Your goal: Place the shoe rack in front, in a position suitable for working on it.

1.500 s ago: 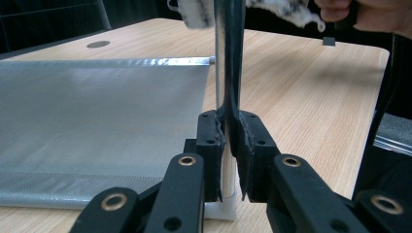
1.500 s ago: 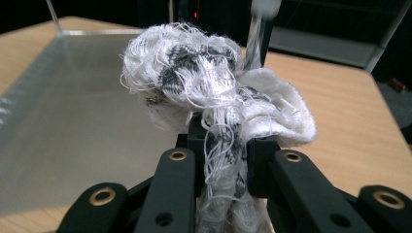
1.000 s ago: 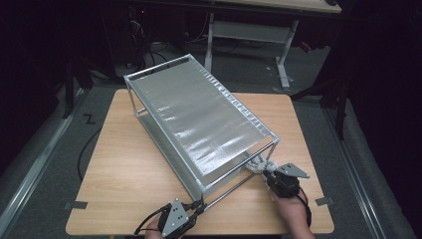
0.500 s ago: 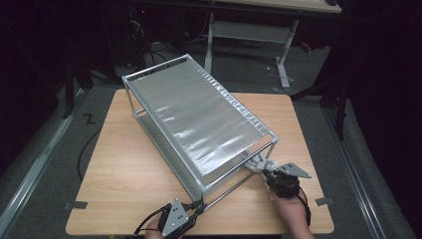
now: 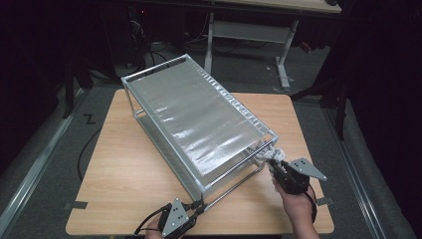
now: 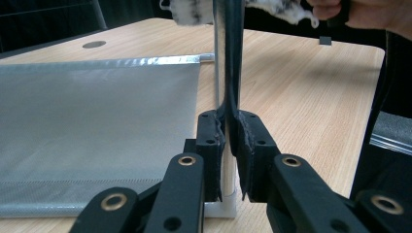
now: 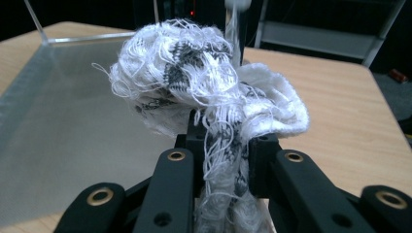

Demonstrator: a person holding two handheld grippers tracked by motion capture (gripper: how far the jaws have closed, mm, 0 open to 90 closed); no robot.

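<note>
A metal rack [image 5: 199, 119] with silvery mesh shelves stands slantwise on the wooden table [image 5: 124, 164]. My left gripper [image 5: 196, 206] is at its near corner, shut on the rack's upright post [image 6: 224, 58], which runs up between the jaws of the left gripper [image 6: 228, 131]. At the rack's right-hand near corner my right gripper [image 5: 272, 162] is shut on a frayed white and grey cloth [image 5: 271, 155]. In the right gripper view the cloth [image 7: 204, 92] bunches above the right gripper [image 7: 226, 141], against the mesh shelf [image 7: 73, 121]. The same cloth [image 6: 192, 12] and the person's other hand [image 6: 369, 14] show in the left gripper view.
A white-legged desk [image 5: 249, 30] stands behind the table, with cables on the dark floor around it. Bare wood lies left of the rack and along the table's right side. A tape mark [image 5: 75, 204] sits at the near left edge.
My right gripper has risen a little with the cloth along the rack's right near corner. The left gripper and the rack have stayed put.
</note>
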